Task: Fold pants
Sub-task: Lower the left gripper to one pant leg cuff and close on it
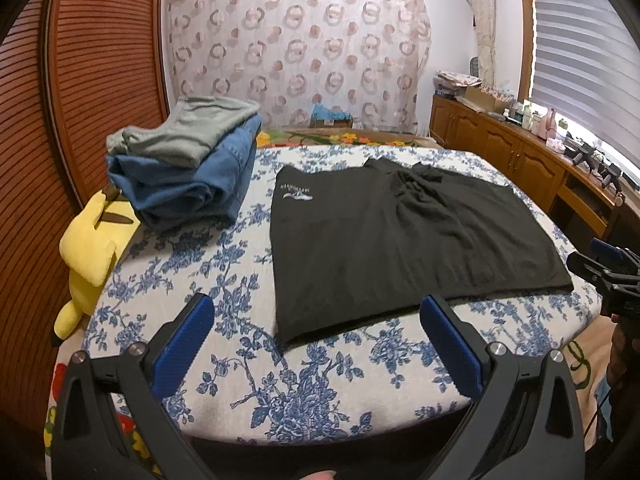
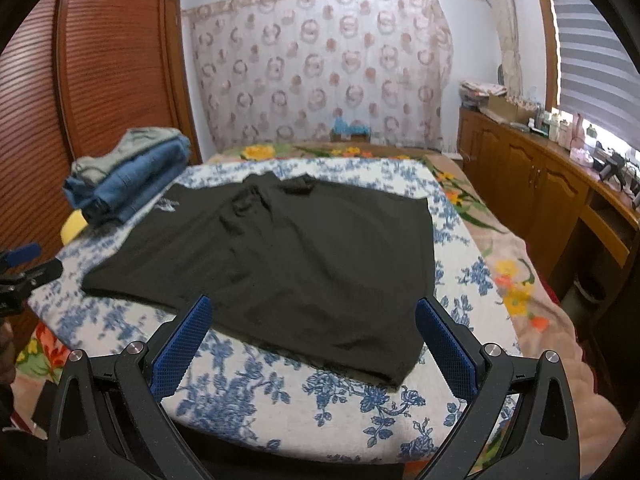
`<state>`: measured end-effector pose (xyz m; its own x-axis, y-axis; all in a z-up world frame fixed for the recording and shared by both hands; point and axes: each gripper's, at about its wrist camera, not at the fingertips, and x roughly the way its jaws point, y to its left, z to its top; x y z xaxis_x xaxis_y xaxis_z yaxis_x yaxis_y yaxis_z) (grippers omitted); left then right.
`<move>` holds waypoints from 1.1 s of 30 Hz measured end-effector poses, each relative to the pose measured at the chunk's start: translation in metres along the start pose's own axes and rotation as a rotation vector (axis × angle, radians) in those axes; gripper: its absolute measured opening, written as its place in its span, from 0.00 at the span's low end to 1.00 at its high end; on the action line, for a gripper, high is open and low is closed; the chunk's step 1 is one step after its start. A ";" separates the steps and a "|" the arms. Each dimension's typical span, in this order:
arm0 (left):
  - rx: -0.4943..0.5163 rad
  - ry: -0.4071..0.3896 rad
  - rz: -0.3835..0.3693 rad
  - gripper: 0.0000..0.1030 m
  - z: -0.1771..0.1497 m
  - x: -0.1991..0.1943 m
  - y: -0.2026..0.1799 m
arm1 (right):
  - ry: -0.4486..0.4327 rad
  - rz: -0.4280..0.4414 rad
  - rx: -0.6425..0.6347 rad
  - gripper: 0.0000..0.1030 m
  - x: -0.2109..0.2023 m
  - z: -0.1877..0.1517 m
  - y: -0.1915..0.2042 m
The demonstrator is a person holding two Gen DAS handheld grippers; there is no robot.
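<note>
Left wrist view: black pants (image 1: 384, 240) lie spread flat mid-bed for folding, finished stack (image 1: 188, 168) parked at 10 o'clock; left gripper (image 1: 316, 336) and right gripper (image 2: 312, 332) jaws hang released, empty.

One pair of black pants (image 1: 384, 236), two folded garments (image 1: 188, 168) stacked, one yellow plush toy (image 1: 90, 248), two grippers.
</note>
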<state>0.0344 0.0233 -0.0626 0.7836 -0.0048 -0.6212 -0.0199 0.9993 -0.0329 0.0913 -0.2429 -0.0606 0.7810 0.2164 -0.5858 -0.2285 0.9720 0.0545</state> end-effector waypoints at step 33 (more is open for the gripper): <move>-0.080 0.132 -0.143 0.57 -0.019 0.043 0.049 | 0.163 -0.082 -0.009 1.00 0.047 -0.031 -0.021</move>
<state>0.0557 0.0709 -0.1054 0.6937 -0.1567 -0.7030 0.0325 0.9819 -0.1869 0.1154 -0.2560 -0.1142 0.6928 0.1183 -0.7114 -0.1741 0.9847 -0.0058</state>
